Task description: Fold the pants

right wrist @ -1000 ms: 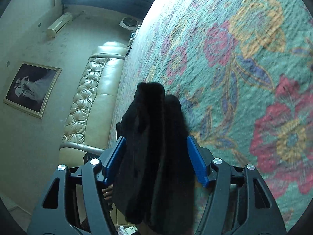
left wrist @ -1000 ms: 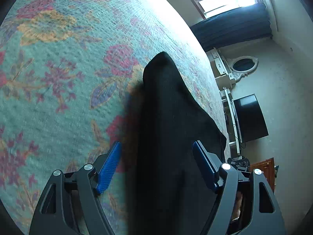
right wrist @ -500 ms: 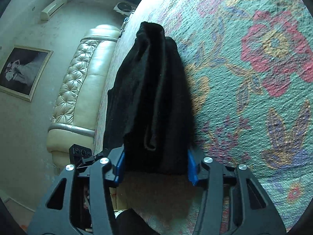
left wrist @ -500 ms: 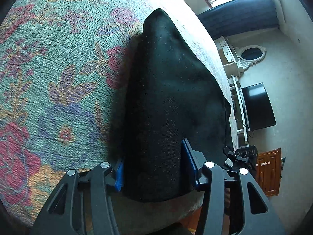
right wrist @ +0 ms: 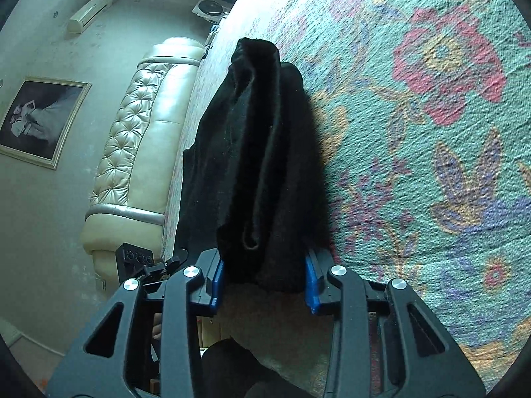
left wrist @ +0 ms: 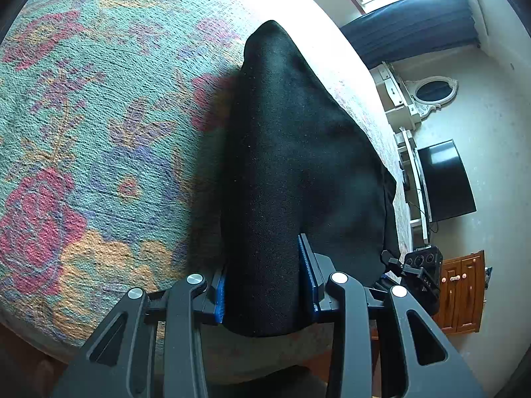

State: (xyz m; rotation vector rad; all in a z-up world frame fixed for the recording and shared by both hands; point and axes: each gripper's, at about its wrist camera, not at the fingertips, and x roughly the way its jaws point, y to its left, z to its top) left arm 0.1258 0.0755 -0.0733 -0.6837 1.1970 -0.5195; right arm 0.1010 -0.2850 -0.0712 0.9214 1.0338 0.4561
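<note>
The black pants (left wrist: 292, 152) lie folded in a long band on the floral bedspread (left wrist: 99, 132). My left gripper (left wrist: 264, 285) is shut on their near end, blue pads pressing both sides of the cloth. In the right wrist view the pants (right wrist: 265, 165) show several bunched layers, and my right gripper (right wrist: 264, 282) is shut on their near edge close to the bed's edge. The other gripper (left wrist: 415, 265) shows past the pants at the right in the left wrist view, and at the left in the right wrist view (right wrist: 139, 262).
The bedspread (right wrist: 431, 132) covers the bed. A cream tufted headboard (right wrist: 139, 139) and a framed picture (right wrist: 36, 119) stand on one side. A television (left wrist: 444, 182), a white dresser with an oval mirror (left wrist: 431, 89) and a wooden cabinet (left wrist: 461, 295) stand on the other.
Both grippers went from open around the pants to shut on the cloth. They drew back toward the bed's near edge, so more of the pants shows ahead.
</note>
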